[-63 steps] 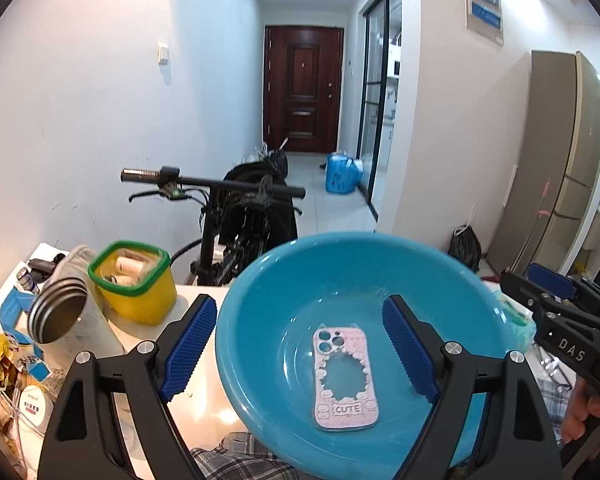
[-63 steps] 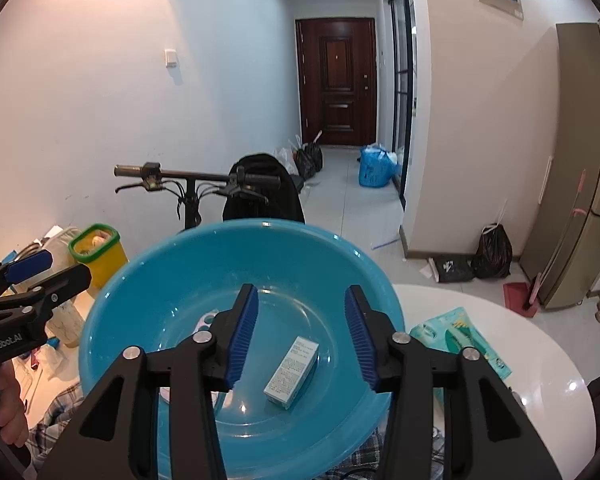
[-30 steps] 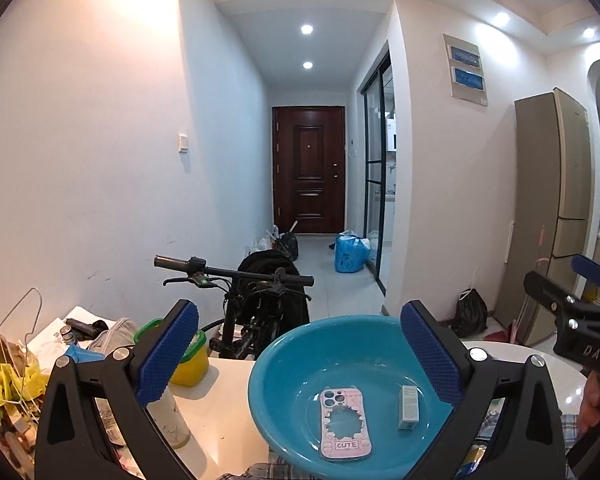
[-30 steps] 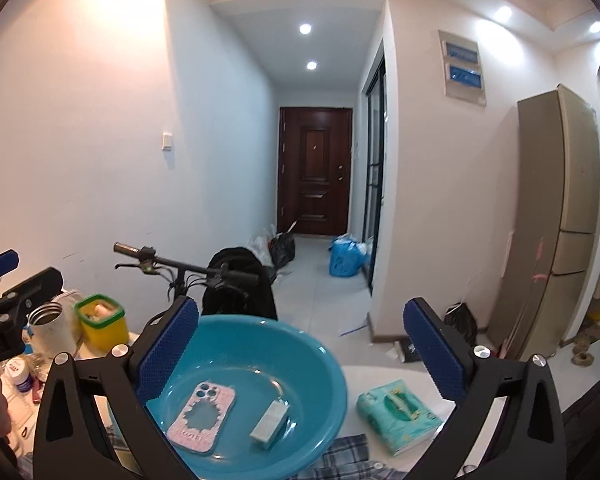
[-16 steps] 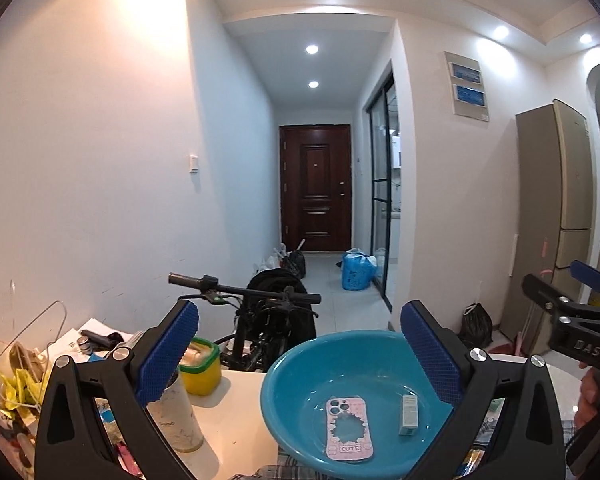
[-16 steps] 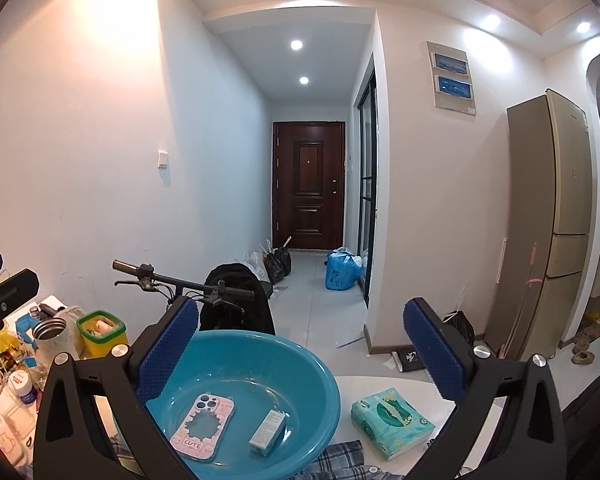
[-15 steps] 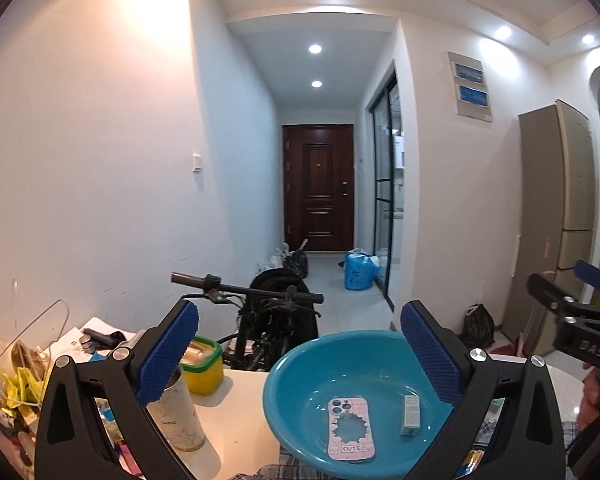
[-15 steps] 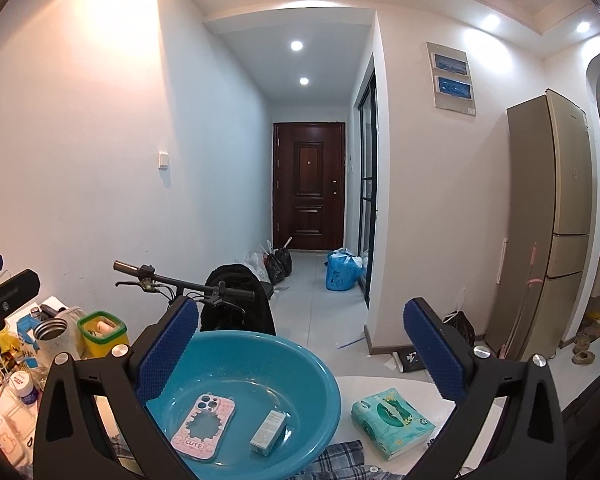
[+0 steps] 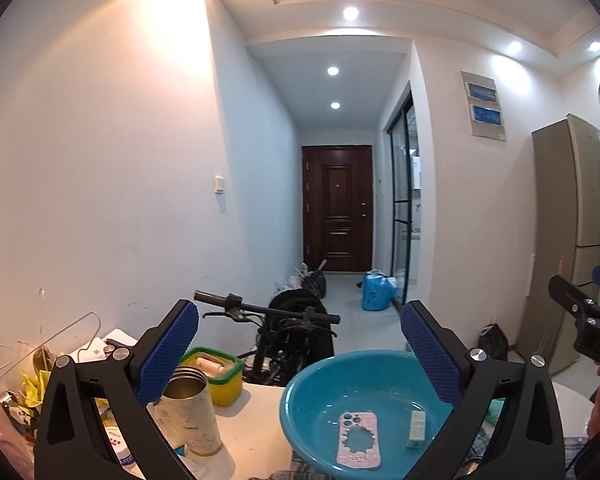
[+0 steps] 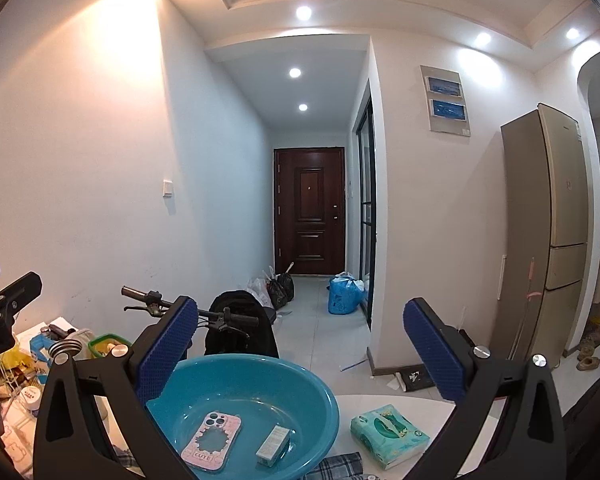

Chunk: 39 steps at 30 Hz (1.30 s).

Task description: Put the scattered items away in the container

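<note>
Two handheld grippers are raised above a white table (image 10: 352, 412), both looking down a hallway toward a dark wooden door (image 10: 309, 211). The left gripper (image 9: 300, 354) has its two blue-padded fingers spread wide apart, with nothing between them. The right gripper (image 10: 300, 350) is likewise spread wide and holds nothing.

A round teal basin (image 10: 256, 376) sits on the table below and between the grippers. Inside it, lying flat on the bottom, are a pink phone case (image 10: 212, 442) with a jagged hole in its middle and a small white box (image 10: 273, 449). The box lies just to the right of the case, and the two do not touch.

Outside the basin, on the table to its right, lies a green pack of tissues (image 10: 388, 438). A piece of plaid cloth (image 10: 336, 466) lies at the table's near edge, partly under the basin. To the left of the basin stand a metal cup (image 9: 192, 416) and, behind it, a yellow tub with a green rim (image 9: 216, 374). Further left is a clutter of small things too jumbled to tell apart.

Behind the table stands a bicycle (image 9: 284, 332), and a tall beige fridge (image 10: 548, 240) stands at the right wall.
</note>
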Tool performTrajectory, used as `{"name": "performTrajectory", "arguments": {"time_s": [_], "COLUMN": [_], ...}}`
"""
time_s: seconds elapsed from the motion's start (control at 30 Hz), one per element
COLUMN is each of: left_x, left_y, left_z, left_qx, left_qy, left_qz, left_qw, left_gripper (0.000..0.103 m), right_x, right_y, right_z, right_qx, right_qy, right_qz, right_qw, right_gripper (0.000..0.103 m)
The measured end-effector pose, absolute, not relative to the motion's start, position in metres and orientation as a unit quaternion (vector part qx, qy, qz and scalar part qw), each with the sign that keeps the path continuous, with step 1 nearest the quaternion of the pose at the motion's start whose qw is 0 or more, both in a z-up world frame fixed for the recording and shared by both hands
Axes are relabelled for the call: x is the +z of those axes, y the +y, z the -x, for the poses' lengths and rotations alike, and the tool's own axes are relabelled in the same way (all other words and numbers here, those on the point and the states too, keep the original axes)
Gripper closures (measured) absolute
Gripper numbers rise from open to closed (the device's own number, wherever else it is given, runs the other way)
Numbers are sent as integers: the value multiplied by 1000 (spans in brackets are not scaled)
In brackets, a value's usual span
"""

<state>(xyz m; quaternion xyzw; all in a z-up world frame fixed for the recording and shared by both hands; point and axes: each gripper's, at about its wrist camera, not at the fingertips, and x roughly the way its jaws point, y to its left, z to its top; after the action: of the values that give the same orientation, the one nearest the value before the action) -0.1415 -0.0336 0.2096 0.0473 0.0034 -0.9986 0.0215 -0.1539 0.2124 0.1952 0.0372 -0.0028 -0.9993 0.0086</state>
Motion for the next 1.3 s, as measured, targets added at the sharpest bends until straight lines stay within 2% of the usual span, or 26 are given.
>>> {"name": "performTrajectory", "arguments": {"time_s": [0.37,0.7,0.97,1.3], "left_x": [215,217,212,209], "left_y": [-41,-47,-47,-48], "left_z": [99,63,39,15], "left_qx": [-999,-998,-999,-999], "left_qy": [13,18,22,27], "left_qz": [-38,1,-32,-31], "left_qw": [18,52,-28,-11], "left_gripper": [0,0,0,0], "right_x": [211,220,218,216], "right_y": [203,201,205,213], "right_z": [110,75,54,18], "right_qx": [-1000,-1000,-1000,-1000], "right_qy": [7,20,15,10], "right_qz": [-14,7,6,14], "right_qw": [21,22,18,-1], "right_gripper": [1,1,1,1]}}
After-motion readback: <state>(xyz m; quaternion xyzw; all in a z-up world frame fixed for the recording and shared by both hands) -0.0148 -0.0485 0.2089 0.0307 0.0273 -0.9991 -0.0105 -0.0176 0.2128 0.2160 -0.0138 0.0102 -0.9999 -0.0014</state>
